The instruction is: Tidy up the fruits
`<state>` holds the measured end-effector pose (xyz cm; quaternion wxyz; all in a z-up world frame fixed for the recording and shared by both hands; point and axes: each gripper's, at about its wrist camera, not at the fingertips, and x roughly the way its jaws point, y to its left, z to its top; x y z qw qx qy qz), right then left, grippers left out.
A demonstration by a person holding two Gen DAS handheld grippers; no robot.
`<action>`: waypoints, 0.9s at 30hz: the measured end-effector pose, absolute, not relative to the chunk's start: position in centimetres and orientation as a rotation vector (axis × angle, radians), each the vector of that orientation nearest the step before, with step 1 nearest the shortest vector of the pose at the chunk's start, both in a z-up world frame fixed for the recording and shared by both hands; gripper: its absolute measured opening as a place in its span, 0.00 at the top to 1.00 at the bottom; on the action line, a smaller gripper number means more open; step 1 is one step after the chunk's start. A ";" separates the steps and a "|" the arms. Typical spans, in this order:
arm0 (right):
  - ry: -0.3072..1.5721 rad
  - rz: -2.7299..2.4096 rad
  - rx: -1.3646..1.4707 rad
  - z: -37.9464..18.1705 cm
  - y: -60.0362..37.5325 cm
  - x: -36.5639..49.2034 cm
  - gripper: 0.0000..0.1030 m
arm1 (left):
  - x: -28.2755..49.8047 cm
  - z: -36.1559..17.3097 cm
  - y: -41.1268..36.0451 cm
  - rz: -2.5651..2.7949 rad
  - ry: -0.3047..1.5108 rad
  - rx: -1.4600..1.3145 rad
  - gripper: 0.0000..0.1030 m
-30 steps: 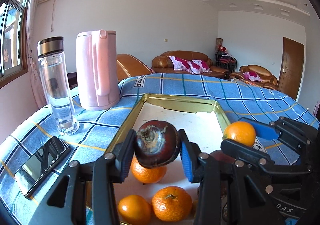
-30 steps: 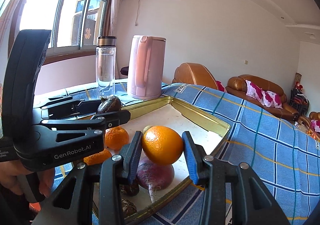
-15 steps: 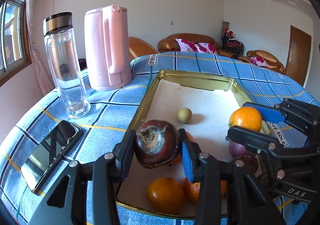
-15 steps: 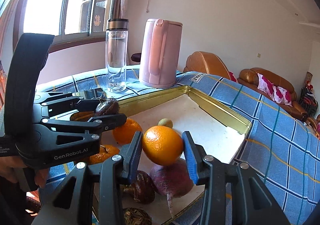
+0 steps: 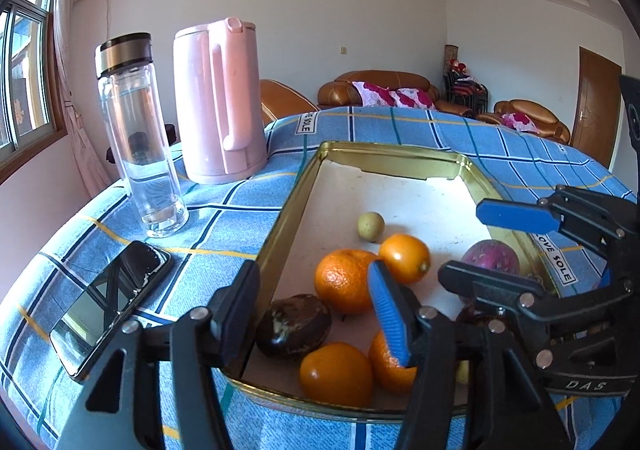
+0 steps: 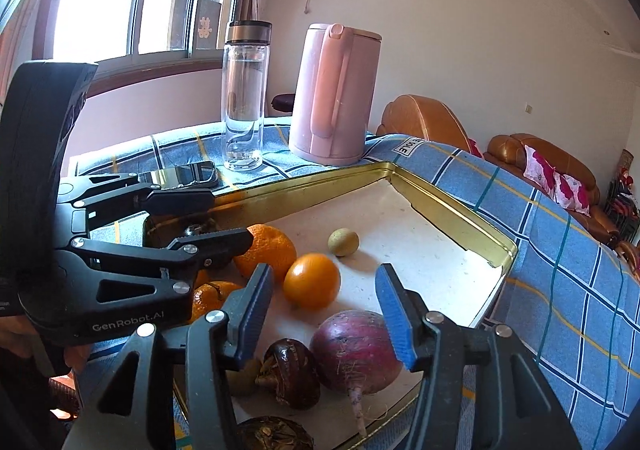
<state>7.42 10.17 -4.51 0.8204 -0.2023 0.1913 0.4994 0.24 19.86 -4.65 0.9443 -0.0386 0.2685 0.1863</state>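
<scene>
Fruits lie loose in the shallow brass-coloured tray (image 5: 304, 186) on a blue checked cloth (image 5: 224, 210): a wrinkled dark fruit (image 5: 293, 326) between the opening left gripper (image 5: 314, 304) jaws, unpressed. A smooth orange (image 6: 312, 281) sits between the right gripper (image 6: 326, 308) fingers, opening, empty.

A brown fruit (image 6: 274, 435) below the right gripper's jaws is cut by the frame edge; another orange (image 5: 390, 360) sits half-hidden behind the left gripper's right jaw.

I see a tray (image 5: 404, 160) of shiny gold-toned metal with a matt white floor, sitting on a checked blue cloth (image 5: 224, 218) over the tabletop. The oranges (image 5: 344, 284) look pebbled and slightly glossy. The bottle (image 5: 138, 138) is clear glass with a brushed metal collar, the pink kettle (image 5: 220, 106) smooth matt plastic, the phone (image 5: 110, 304) glossy black.
</scene>
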 end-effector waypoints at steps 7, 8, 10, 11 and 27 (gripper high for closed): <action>0.376 1.025 -0.382 -4.0 8.4 7.2 0.40 | -0.6 -3.4 19.5 0.375 0.495 -0.079 0.28; 0.368 1.014 -0.372 -3.8 8.0 7.2 0.38 | -0.7 -3.2 19.5 0.371 0.484 -0.084 0.27; 0.358 0.996 -0.349 -3.6 7.1 7.2 0.37 | -0.9 -2.9 19.4 0.361 0.472 -0.092 0.27; 0.354 0.985 -0.341 -3.5 6.8 7.3 0.37 | -1.0 -2.8 19.2 0.356 0.469 -0.093 0.27; 0.285 0.793 -0.196 -0.9 -0.6 7.8 0.17 | -2.0 -0.6 16.6 0.337 0.377 -0.086 0.02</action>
